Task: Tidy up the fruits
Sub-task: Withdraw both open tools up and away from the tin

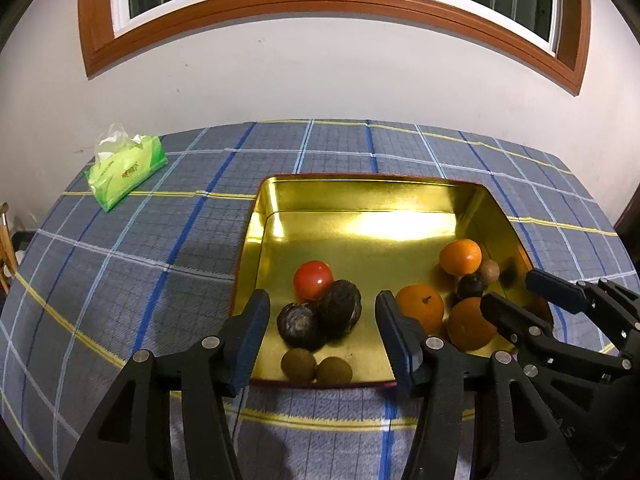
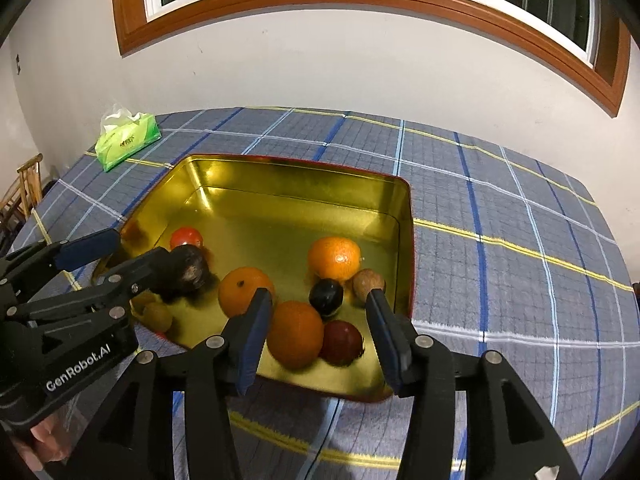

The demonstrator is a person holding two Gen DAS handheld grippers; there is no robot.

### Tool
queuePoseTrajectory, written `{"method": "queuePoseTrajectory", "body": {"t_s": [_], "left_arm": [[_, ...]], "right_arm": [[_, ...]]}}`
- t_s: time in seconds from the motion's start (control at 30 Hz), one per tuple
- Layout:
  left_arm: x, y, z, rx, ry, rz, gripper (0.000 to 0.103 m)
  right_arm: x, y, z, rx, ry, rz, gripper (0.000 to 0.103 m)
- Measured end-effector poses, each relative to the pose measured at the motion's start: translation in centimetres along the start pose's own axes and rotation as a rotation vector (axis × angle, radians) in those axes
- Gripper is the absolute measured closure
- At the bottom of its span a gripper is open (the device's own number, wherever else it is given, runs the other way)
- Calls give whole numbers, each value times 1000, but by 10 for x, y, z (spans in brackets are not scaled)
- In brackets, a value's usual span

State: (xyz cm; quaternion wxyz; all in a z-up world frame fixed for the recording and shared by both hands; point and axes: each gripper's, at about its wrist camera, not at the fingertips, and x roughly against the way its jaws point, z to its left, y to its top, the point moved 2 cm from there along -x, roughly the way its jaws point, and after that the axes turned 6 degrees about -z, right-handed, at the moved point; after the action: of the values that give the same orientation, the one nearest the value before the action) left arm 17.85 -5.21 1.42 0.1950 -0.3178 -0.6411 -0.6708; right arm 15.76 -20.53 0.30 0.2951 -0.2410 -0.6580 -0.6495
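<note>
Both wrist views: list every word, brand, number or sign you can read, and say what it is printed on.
"GenRobot.AI": white lettering on the body of the left gripper, in the right wrist view.
Tissue pack: a small dark logo on its green side, too small and blurred to read in either view.
Right gripper: faint lettering on its body, unreadable.
No other text visible.

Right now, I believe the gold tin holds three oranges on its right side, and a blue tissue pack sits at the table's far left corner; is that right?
Nearly: the tissue pack is green, not blue, as both wrist views show. The rest stands: the gold tin holds three oranges on its right side, and the pack sits at the table's far left corner.
</note>
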Motion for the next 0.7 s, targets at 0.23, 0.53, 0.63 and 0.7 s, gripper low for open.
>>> {"method": "queuePoseTrajectory", "body": {"t_s": [0.23, 0.53, 0.63, 0.7], "left_arm": [[22, -9, 4, 5, 49, -10, 47], [51, -30, 4, 6, 60, -31, 47], [58, -36, 6, 18, 59, -30, 47], [62, -39, 6, 17, 62, -30, 47]], "right_arm": [[23, -14, 6, -18, 10, -2, 56], [55, -37, 21, -17, 24, -30, 56], [61, -44, 23, -14, 23, -22, 55], [64, -47, 24, -13, 25, -17, 55]]}}
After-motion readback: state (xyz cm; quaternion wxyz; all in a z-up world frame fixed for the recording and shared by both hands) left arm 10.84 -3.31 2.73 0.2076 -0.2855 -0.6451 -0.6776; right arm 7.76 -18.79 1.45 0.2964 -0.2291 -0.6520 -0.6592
